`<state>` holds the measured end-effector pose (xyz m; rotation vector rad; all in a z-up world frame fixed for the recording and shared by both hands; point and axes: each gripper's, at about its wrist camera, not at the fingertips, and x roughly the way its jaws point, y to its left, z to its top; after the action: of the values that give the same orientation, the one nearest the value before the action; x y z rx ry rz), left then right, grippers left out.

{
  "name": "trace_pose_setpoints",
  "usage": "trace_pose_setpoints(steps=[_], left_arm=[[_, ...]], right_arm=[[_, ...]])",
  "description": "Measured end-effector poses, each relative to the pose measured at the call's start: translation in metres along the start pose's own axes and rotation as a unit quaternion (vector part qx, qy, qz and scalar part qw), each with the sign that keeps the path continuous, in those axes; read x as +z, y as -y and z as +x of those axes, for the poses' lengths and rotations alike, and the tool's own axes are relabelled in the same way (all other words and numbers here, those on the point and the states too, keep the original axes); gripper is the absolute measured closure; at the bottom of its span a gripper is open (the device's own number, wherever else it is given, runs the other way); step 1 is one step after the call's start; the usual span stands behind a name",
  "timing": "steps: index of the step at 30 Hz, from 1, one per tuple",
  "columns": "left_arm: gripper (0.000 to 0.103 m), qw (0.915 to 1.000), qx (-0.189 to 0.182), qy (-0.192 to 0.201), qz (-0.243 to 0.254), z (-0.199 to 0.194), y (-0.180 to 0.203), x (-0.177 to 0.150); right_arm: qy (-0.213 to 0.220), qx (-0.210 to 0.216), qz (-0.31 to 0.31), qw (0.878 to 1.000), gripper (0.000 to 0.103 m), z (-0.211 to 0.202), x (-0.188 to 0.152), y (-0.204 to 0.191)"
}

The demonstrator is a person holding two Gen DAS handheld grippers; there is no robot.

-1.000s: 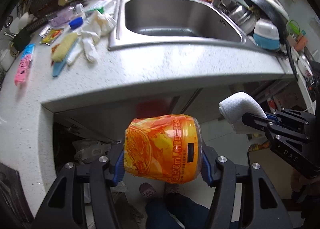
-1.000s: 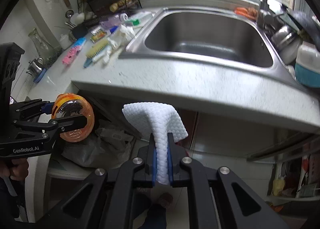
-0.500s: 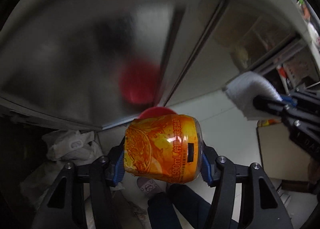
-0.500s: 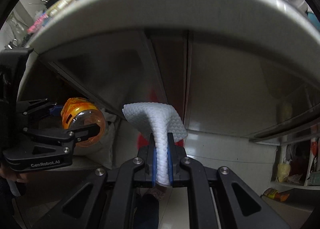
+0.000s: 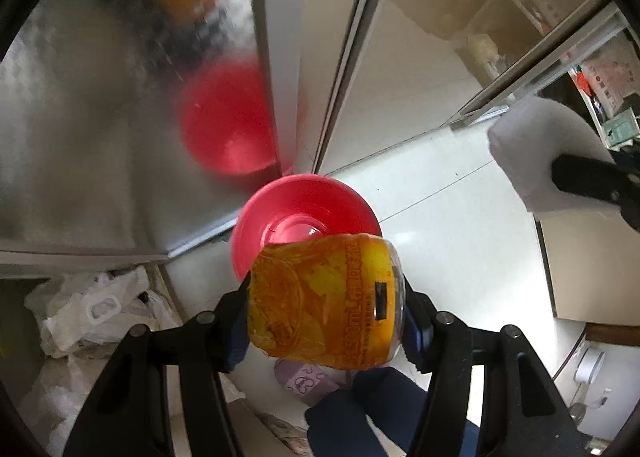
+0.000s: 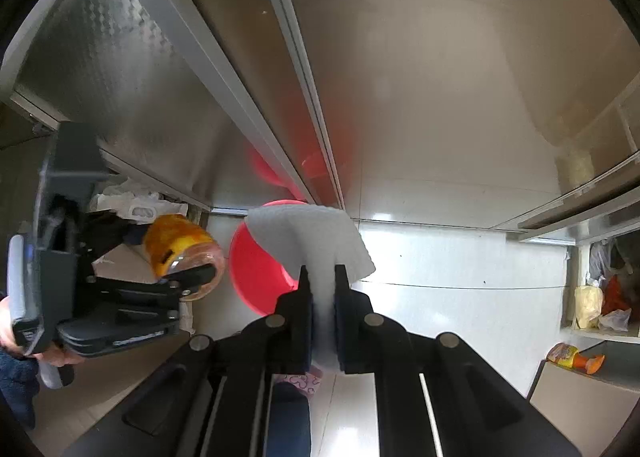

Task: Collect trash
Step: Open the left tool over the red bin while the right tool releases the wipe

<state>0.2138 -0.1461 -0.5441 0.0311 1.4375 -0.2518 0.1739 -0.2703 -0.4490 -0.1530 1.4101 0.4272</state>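
Your left hand-held gripper [image 5: 326, 313] clamps a crushed orange bottle [image 5: 324, 301] just above a red bin [image 5: 280, 209] on the floor. Your right hand-held gripper [image 6: 322, 277] pinches a white paper towel [image 6: 308, 233] beside it.

Home kitchen; steel cabinet doors [image 6: 440, 77]; tiled floor [image 5: 460, 217]; stuffed plastic bags [image 5: 92, 309].

Red bin [image 5: 304, 213] now below bottle [image 5: 324, 301] (closer).
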Motion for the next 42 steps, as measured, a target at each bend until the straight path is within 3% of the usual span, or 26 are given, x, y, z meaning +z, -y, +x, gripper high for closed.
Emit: trace_pose_setpoints(steps=[5, 18, 20, 27, 28, 33, 42], left_arm=[[0.027, 0.9999, 0.004, 0.001, 0.012, 0.001, 0.004, -0.004], [0.026, 0.9986, -0.043, 0.029, -0.004, -0.025, -0.016, -0.015], [0.018, 0.9983, -0.043, 0.039, -0.004, -0.034, -0.018, -0.018], [0.007, 0.9972, -0.027, 0.065, -0.026, -0.068, -0.034, -0.028], [0.000, 0.9968, -0.026, 0.066, -0.035, -0.070, -0.040, -0.030], [0.000, 0.9959, 0.004, 0.076, -0.048, -0.069, -0.056, -0.036], [0.000, 0.9957, 0.019, 0.060, -0.067, -0.043, -0.075, -0.043]], right_arm=[[-0.005, -0.003, -0.009, 1.000, 0.095, 0.000, -0.004, 0.002], [0.003, -0.002, -0.016, 1.000, 0.095, -0.019, -0.012, -0.015], [0.003, -0.003, -0.018, 1.000, 0.095, -0.020, -0.011, -0.013], [0.006, 0.005, -0.026, 1.000, 0.095, -0.020, -0.009, -0.015], [0.006, 0.009, -0.028, 1.000, 0.095, -0.018, -0.009, -0.016], [-0.003, 0.021, -0.040, 0.999, 0.095, 0.006, -0.011, -0.026], [-0.048, 0.019, -0.050, 0.997, 0.095, 0.074, -0.025, -0.029]])
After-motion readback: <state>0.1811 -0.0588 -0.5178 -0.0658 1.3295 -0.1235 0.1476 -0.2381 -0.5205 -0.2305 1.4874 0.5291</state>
